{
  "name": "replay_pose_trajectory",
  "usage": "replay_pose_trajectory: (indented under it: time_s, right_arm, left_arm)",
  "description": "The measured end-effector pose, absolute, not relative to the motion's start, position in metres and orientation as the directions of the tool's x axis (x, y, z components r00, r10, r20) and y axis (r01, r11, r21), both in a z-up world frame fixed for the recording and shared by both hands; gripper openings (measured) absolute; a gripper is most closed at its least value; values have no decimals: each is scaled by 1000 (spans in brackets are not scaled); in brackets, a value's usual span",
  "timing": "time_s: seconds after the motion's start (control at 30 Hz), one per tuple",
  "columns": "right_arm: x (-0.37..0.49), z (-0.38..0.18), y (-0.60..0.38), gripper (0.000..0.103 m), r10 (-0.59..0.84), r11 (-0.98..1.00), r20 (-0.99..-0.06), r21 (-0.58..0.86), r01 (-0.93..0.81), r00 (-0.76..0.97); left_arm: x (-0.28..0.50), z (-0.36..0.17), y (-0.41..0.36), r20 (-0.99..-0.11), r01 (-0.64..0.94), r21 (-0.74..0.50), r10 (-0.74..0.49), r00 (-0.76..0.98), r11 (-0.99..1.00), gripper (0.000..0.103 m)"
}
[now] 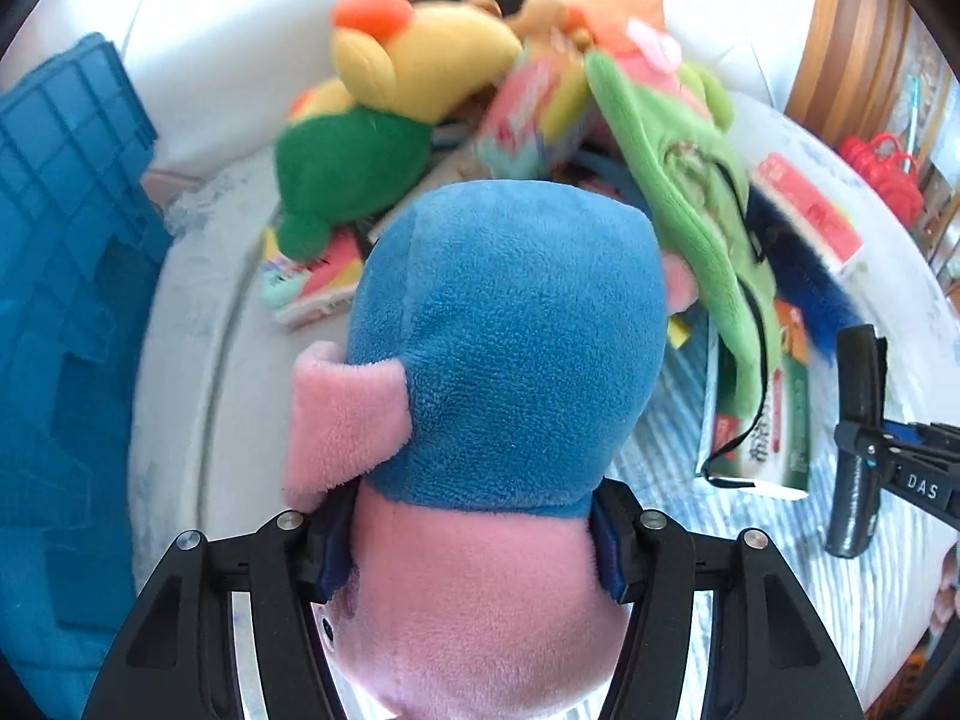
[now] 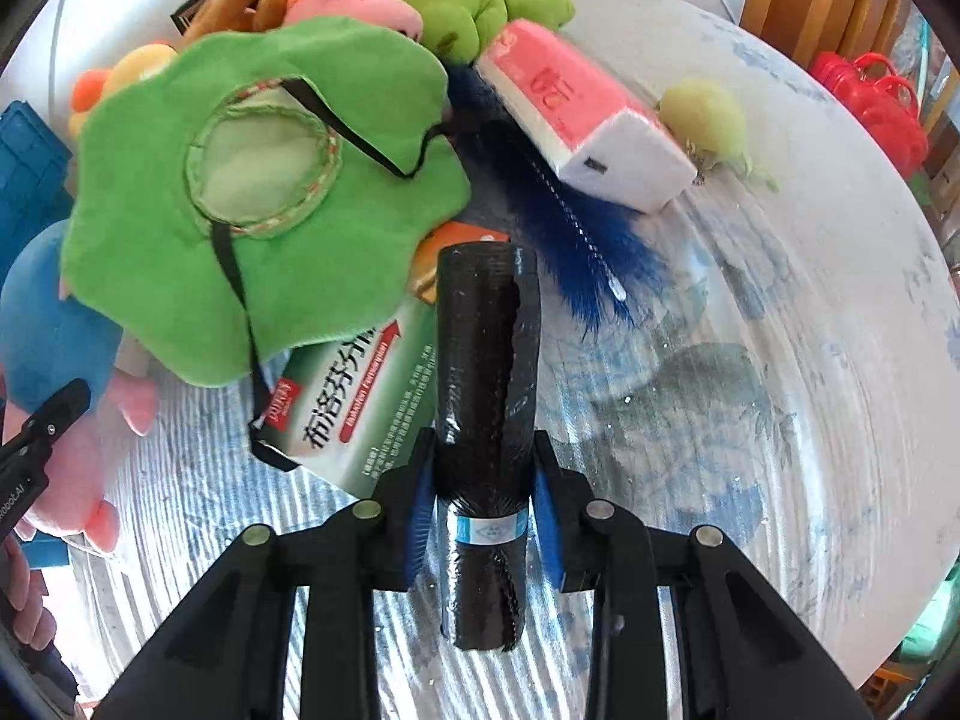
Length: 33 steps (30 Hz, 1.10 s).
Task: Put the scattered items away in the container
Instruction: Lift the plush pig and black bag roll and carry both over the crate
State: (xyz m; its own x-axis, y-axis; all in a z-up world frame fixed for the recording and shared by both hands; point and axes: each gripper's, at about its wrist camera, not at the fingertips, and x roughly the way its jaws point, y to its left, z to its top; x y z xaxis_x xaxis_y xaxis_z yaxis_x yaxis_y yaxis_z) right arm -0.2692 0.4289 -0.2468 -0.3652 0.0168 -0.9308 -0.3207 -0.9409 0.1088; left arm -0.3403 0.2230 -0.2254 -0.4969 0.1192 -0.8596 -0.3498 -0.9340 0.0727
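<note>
My left gripper (image 1: pixel 468 540) is shut on a blue and pink plush toy (image 1: pixel 498 348) and holds it over the white patterned surface (image 1: pixel 192 360); the toy also shows at the left of the right wrist view (image 2: pixel 48 324). My right gripper (image 2: pixel 483 510) is shut on a black roll of bags (image 2: pixel 486 396) with a blue band; it shows in the left wrist view (image 1: pixel 858 438) at the right. A heap of scattered items lies ahead: a yellow and green plush (image 1: pixel 384 114), a green flower-shaped plush (image 2: pixel 240 180), a green medicine box (image 2: pixel 360 408), a red and white box (image 2: pixel 588 120).
A blue plastic crate (image 1: pixel 60 300) stands at the left. A blue feathery brush (image 2: pixel 570 228) lies under the red and white box. A small pale green plush (image 2: pixel 708 114) lies at the far right of the surface. A red basket (image 2: pixel 870 96) sits beyond the edge.
</note>
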Motion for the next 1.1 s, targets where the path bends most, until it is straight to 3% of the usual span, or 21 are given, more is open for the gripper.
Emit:
replay_pose_trajectory:
  time_s: [0.4,0.63,0.9,1.1]
  right_arm:
    - [-264,-118,395,29,-35,-991,-768,109,-77,-639]
    - [-282,-49,317,29,-111,-994,-681,80,77,-724]
    - [-303,31,215,29,-217,-971,-578,45,235,-787]
    - [-323,69,126,29,-325,-935,-527,53,352,-785]
  left_arm:
    - [-310,-125,189,-722,-279,74,142,-678,-958,61]
    - [-300,-51,142,-612,-197,70,114,-783,-978,61]
    - [-300,36,53,-499,-59,71,15,-866,-996,61]
    - [-308,67,-38,-480,80,79,-108,-870,-994,61]
